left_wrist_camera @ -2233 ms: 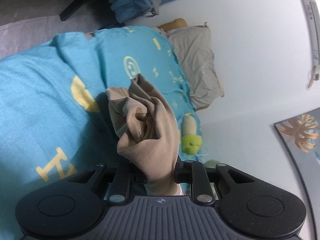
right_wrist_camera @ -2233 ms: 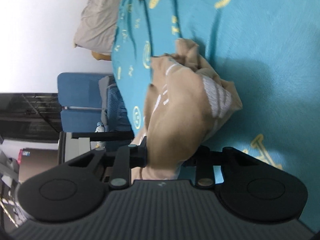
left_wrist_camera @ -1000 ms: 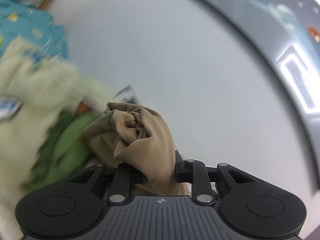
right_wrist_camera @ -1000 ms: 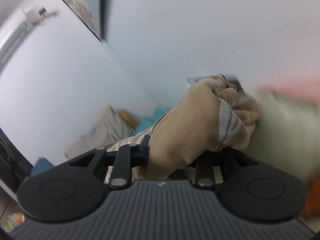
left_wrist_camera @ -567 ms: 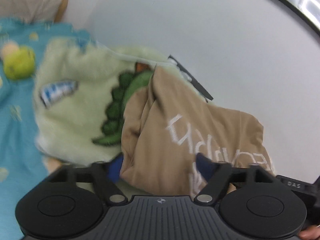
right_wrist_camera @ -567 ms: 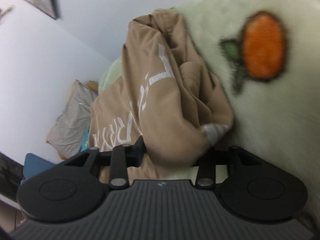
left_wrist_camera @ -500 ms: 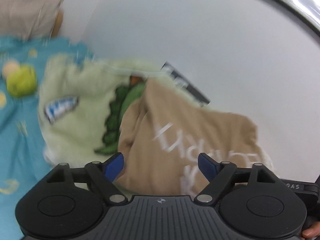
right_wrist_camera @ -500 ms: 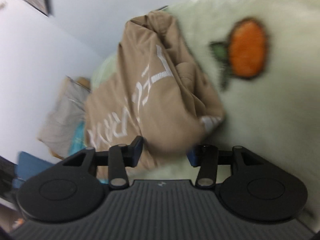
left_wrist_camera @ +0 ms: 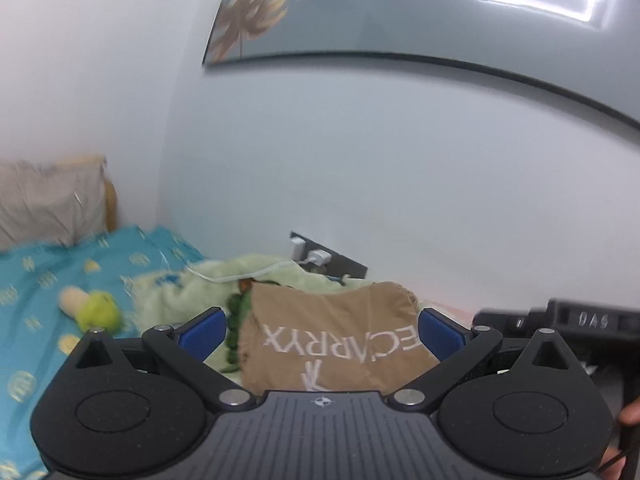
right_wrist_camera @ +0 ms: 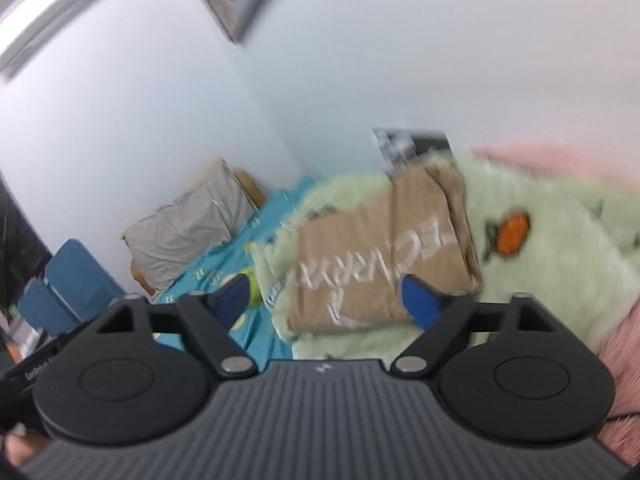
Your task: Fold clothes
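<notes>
A folded tan shirt (left_wrist_camera: 340, 344) with white lettering lies on a pale green fleece blanket (right_wrist_camera: 540, 280) patterned with orange fruit and a green dinosaur, at the wall-side edge of the bed. The bed carries a turquoise sheet (left_wrist_camera: 36, 292) printed with yellow marks, a small yellow-green plush toy (left_wrist_camera: 94, 308) on it, and a grey pillow (right_wrist_camera: 188, 232) at the corner by the white wall (left_wrist_camera: 360, 168). A dark power strip (left_wrist_camera: 328, 258) with a white plug and cable sits against that wall behind the blanket, and a large framed picture (left_wrist_camera: 400, 12) hangs above. Blue chairs (right_wrist_camera: 68, 280) stand beyond the pillow. The left tongs (left_wrist_camera: 320, 334) and the right tongs (right_wrist_camera: 328, 300) are both spread wide and hold nothing, each framing the shirt without touching it.
</notes>
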A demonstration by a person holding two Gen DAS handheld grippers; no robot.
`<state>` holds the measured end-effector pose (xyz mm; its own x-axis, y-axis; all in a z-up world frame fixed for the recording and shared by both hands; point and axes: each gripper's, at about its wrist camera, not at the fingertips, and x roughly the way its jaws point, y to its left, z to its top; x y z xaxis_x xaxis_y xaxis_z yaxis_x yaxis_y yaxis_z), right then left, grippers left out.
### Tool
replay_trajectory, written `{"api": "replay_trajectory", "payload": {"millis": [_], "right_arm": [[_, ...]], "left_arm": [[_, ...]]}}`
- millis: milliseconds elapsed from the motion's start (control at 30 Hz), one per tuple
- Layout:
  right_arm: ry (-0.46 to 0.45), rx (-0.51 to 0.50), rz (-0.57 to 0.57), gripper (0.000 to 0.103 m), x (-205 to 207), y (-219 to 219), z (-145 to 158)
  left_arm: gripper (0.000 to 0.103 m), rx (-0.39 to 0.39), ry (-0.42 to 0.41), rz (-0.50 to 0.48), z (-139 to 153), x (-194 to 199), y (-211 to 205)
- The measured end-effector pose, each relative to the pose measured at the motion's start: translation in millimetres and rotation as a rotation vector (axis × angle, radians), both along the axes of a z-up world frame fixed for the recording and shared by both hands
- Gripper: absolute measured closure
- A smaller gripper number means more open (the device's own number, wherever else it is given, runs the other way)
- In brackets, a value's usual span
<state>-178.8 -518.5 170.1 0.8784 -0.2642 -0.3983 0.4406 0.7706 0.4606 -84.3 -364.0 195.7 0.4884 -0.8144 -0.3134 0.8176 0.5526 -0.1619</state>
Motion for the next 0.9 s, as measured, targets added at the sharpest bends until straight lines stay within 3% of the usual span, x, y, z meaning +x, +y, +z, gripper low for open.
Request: {"api": "replay_trajectory", "payload": {"millis": [133, 400, 633, 900], "right_arm": [[-0.043, -0.167, -0.004, 0.018, -17, 30, 14], [-0.032, -0.353, -0.06, 0.018, -21, 66, -16], [-0.042, -0.463, -0.072, 0.018, -24, 98, -35], [-0.027, -0.495, -0.095, 0.018, -22, 105, -48]], "left_arm": [[0.0, -0.003, -0.087, 0.025, -4, -21, 20], [0.0, -0.051, -0.158, 0.083, -33, -48, 45], [0.0, -0.063, -0.225, 0.096, -56, -65, 55], [0.0, -0.051, -0.25, 0.136, -67, -72, 65]]}}
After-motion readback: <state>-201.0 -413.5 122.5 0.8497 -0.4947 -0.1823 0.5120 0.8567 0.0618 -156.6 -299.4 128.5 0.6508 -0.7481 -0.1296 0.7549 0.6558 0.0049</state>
